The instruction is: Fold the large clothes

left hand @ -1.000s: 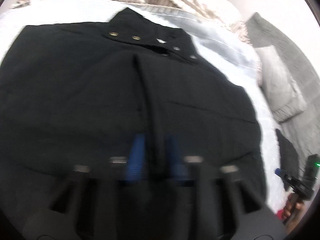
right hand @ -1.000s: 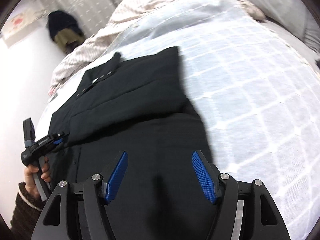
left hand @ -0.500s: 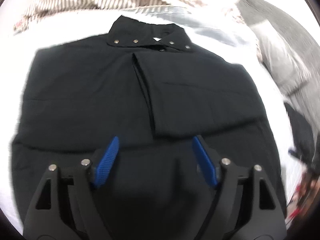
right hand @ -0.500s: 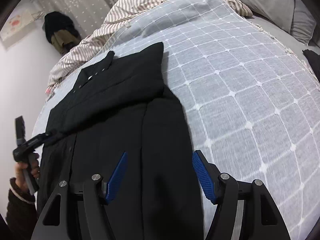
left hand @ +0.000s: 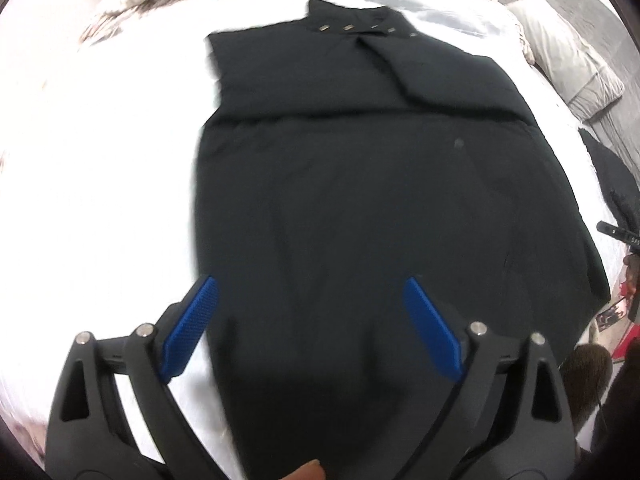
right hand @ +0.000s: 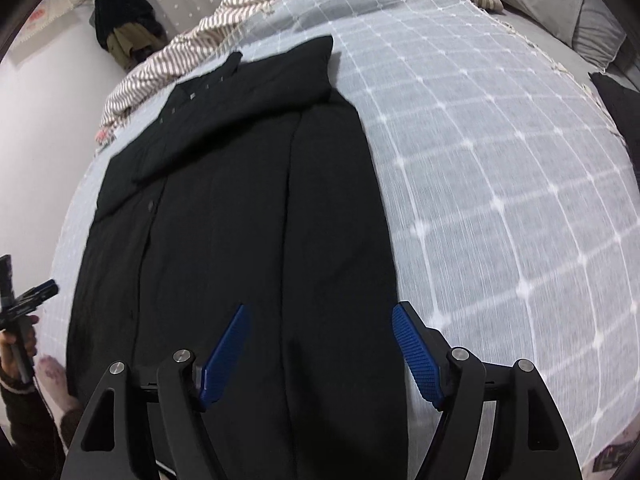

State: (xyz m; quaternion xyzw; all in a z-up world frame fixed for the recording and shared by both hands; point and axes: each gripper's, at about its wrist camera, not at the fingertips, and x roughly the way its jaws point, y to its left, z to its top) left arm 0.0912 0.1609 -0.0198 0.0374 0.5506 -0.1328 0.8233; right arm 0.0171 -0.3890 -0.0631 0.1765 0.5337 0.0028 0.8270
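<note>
While no box or basket shows in either view, the bed [right hand: 500, 168] itself carries everything: my black coat [left hand: 360, 208] lies flat on the checked cover [right hand: 480, 128], collar [left hand: 360, 26] away from me, with its sleeves folded in across the chest. My left tongs [left hand: 312, 320] hang over the coat's lower left part, jaws wide apart and gripping nothing; the left blue pad [left hand: 188, 328] sits over the white cover just beside the coat's edge, the other over black cloth. My right tongs [right hand: 320, 350] are apart too, straddling the coat's right edge, one pad on the coat side, one over the cover. A striped blanket [right hand: 256, 4] is bunched past the collar, and a grey pillow [left hand: 568, 52] lies off to the right (some dark thing hangs on the wall [right hand: 120, 28], but I cannot make it out).

A second ago my left tongs were nearly together, low over the coat's middle and blurred; half a second ago they had already spread. Since then they have pulled back and to the left, so more of the hem and the white cover shows. My right view has also drawn back along the coat's right edge
</note>
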